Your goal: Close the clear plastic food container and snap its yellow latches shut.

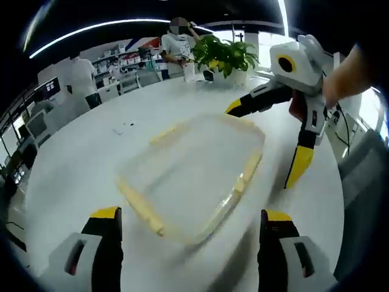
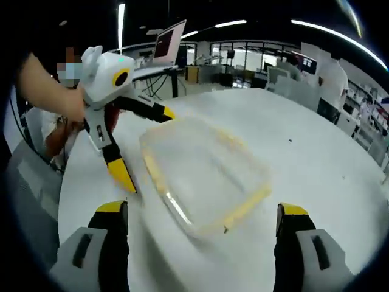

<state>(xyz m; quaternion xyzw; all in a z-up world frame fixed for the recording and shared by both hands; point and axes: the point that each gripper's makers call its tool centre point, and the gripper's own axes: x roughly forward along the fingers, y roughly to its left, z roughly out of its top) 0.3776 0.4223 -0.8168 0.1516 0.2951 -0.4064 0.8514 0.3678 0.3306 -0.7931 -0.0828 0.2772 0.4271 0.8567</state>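
Both my grippers, left gripper (image 1: 189,226) and right gripper (image 2: 205,220), gape wide with nothing held, flanking the clear rectangular plastic container with yellow latches (image 1: 194,173) mid-frame on the round white table (image 1: 79,164).

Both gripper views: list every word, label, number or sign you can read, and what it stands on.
None can be read.
Clear container: blurred, no label seen.
Far shelves: coloured items, too small and blurred.
Raised monitor: screen content too small to read.
Both grippers' bodies carry no legible marking.
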